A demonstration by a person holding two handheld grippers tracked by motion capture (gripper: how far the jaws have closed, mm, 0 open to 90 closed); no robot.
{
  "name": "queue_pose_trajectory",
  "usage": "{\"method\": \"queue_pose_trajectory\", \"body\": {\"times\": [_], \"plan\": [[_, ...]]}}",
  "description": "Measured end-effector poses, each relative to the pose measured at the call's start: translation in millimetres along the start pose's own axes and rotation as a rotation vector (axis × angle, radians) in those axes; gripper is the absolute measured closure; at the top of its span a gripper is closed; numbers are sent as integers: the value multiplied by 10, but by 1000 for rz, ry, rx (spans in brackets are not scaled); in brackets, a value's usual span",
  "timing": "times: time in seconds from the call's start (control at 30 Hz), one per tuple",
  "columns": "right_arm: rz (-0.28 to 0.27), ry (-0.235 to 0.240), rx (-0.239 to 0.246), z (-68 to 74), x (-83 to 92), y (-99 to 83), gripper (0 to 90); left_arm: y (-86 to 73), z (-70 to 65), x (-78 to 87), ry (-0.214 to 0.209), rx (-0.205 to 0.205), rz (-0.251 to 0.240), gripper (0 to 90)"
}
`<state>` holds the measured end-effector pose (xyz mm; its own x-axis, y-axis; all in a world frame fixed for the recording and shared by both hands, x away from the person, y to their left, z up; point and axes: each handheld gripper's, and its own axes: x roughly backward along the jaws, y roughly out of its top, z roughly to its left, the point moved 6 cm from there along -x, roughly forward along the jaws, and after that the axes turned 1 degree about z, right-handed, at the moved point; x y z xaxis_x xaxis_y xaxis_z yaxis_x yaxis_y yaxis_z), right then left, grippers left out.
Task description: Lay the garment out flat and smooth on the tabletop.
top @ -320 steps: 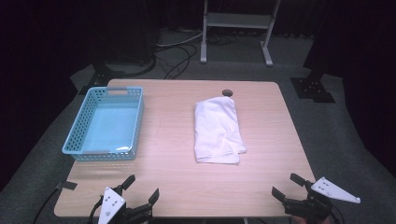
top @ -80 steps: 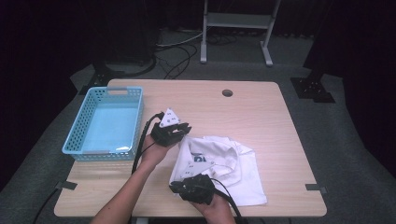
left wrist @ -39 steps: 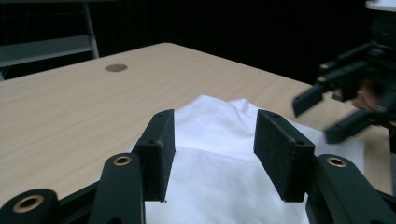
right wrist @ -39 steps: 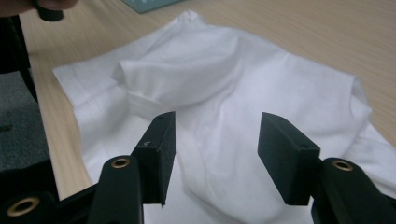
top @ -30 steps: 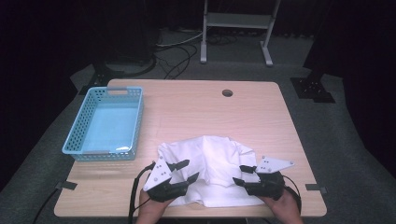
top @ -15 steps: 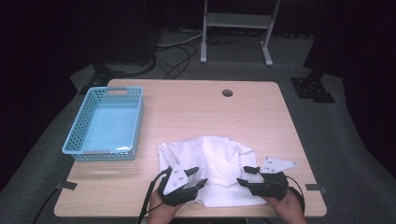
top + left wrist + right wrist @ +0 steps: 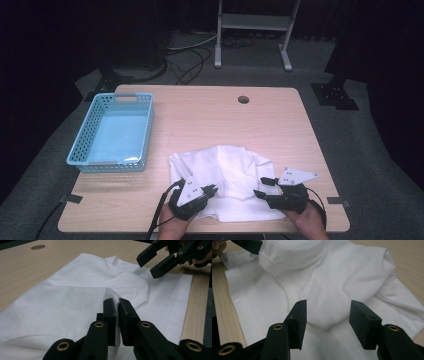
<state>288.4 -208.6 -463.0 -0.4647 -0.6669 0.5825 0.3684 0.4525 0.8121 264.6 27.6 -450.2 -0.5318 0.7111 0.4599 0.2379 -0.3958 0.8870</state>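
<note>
from above, the white shirt (image 7: pixel 225 177) lies rumpled across the lower middle of the frame, on the near part of the wooden table (image 7: pixel 210 115). a blue basket (image 7: pixel 112 132) sits at the left of the frame, well apart from the cloth, and a small round hole (image 7: pixel 243 99) shows near the table's far edge, upper middle.

the left gripper (image 7: pixel 212 190) sits at the lower centre-left of that view, over the shirt's near left part, and the right gripper (image 7: pixel 260 187) at the lower centre-right over its near right part, each with a hand under it at the bottom edge. from this height i cannot tell how either set of jaws stands.

the left gripper view settles it for that side: the left gripper (image 7: pixel 117 305) has just been closing, and its two black jaws, rising from the bottom centre, are pressed together with a fold of the white shirt (image 7: pixel 75 295) pinched between them. in the upper right of that frame the right gripper (image 7: pixel 143 266) hangs above the cloth with its jaws apart, something the high view leaves unclear.

the right gripper view shows the right gripper (image 7: pixel 325 308) with its jaws spread wide, the white shirt (image 7: pixel 332 272) lying below and between them, the pads not pressing on it. in the upper left corner a dark piece of the left gripper (image 7: pixel 249 245) rests at a hemmed fold.
</note>
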Motion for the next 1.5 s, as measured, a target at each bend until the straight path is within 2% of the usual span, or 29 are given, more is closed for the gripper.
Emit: {"method": "queue_pose_trajectory", "body": {"times": [0.53, 0.93, 1.07, 1.27, 1.43, 1.5], "plan": [[1, -4, -8, -18, 7, -4, 482, 42, 67, 89, 9, 27, -44, 871], [-6, 5, -13, -1, 10, 9, 479, 49, 178, 239, 34, 77, -93, 872], [7, 5, -9, 3, -12, -1, 478, 45, 234, 285, 43, 99, -106, 872], [22, 10, 10, 42, -55, -3, 476, 43, 279, 313, 49, 109, -112, 872], [23, 33, 55, 134, -95, -1, 463, 53, 298, 336, 50, 117, -121, 872], [34, 27, 64, 158, -128, -14, 463, 59, 306, 346, 49, 120, -124, 872]]}}
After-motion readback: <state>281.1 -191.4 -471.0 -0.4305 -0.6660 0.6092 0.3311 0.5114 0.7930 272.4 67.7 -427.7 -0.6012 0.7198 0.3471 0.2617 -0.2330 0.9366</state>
